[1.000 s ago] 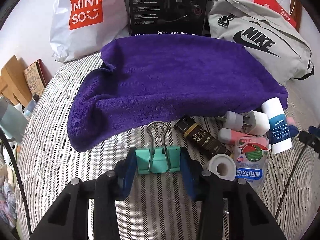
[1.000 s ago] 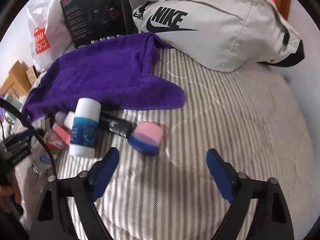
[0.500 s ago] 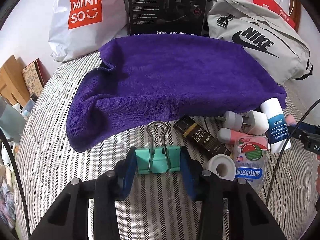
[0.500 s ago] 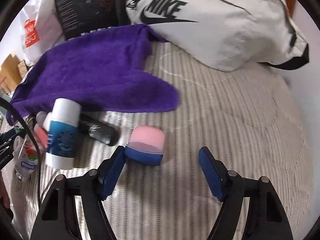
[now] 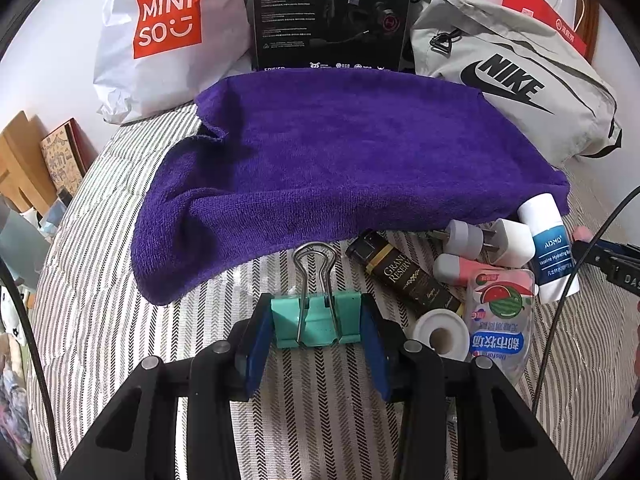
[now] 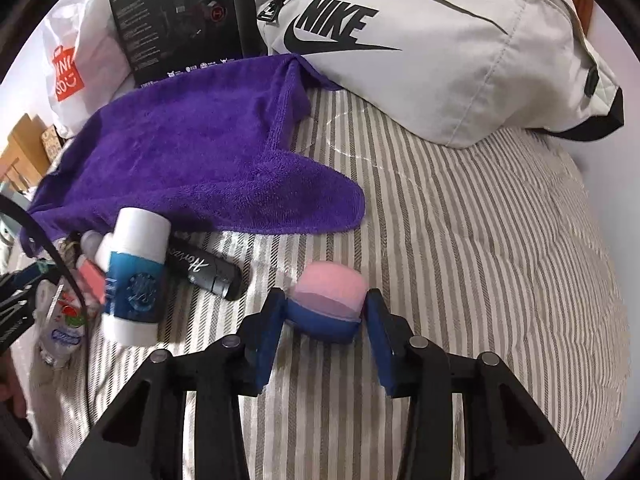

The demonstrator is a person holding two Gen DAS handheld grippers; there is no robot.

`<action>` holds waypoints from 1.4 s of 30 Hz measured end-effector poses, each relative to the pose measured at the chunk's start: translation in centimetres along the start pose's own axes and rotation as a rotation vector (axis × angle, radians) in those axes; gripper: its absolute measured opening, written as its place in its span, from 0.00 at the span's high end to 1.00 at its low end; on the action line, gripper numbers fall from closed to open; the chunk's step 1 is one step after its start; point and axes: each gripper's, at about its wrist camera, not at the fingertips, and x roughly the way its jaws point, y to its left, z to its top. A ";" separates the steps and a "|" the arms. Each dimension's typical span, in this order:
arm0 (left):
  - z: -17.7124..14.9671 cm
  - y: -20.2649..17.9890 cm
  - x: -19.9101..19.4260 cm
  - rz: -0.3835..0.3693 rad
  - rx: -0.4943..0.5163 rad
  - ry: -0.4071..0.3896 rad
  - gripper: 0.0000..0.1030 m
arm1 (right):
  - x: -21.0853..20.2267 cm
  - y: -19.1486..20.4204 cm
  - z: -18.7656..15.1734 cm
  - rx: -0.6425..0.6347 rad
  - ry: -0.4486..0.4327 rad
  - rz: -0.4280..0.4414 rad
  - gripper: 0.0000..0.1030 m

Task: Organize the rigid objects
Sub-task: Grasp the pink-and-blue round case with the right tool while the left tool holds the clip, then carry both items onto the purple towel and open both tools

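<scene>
My left gripper (image 5: 314, 310) is shut on a teal binder clip (image 5: 320, 324), whose wire handles point toward a purple towel (image 5: 340, 160). To its right lie a dark bottle (image 5: 400, 276), a white plug (image 5: 496, 240), a white tape roll (image 5: 440, 334), a watermelon pouch (image 5: 500, 320) and a white-and-blue stick (image 5: 548, 248). In the right wrist view my right gripper (image 6: 326, 314) is shut on a pink-and-blue capsule (image 6: 332, 288), both pads touching its sides on the striped cover. The white-and-blue stick (image 6: 134, 276) and a black tube (image 6: 204, 268) lie to its left.
A grey Nike bag (image 6: 440, 48), a black box (image 5: 332, 12) and a white Miniso bag (image 5: 160, 32) stand along the far wall. The striped bed cover (image 6: 480, 240) stretches to the right of the capsule. A black cable (image 5: 568, 280) crosses the right side.
My right gripper moved forward to the pink-and-blue capsule and its jaws closed from wide apart onto it. The left gripper kept still with the clip.
</scene>
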 end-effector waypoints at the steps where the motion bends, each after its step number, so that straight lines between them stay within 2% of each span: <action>1: 0.0 0.0 0.0 0.000 0.000 -0.001 0.61 | -0.1 -0.1 -0.1 0.002 -0.005 0.004 0.60; 6: -0.1 0.1 0.0 -0.006 -0.001 -0.010 0.61 | 0.4 0.3 -0.3 -0.023 -0.002 -0.001 0.60; 13: -0.5 1.5 -0.1 -0.062 -0.023 -0.003 0.61 | -0.9 0.2 0.1 -0.036 -0.008 0.026 0.60; 20: -0.6 3.3 -0.8 -0.081 -0.058 0.000 0.61 | -1.7 1.3 0.6 -0.082 -0.026 0.026 0.60; 25: 0.1 4.2 -1.6 -0.074 -0.063 -0.014 0.61 | -2.1 1.9 1.4 -0.087 -0.034 0.070 0.60; 34: 3.1 5.1 -3.4 -0.070 -0.060 -0.069 0.61 | -3.0 3.8 4.6 -0.131 -0.080 0.121 0.60; 42: 8.0 5.3 -3.0 -0.101 -0.054 -0.109 0.61 | -2.3 6.3 8.2 -0.175 -0.108 0.152 0.60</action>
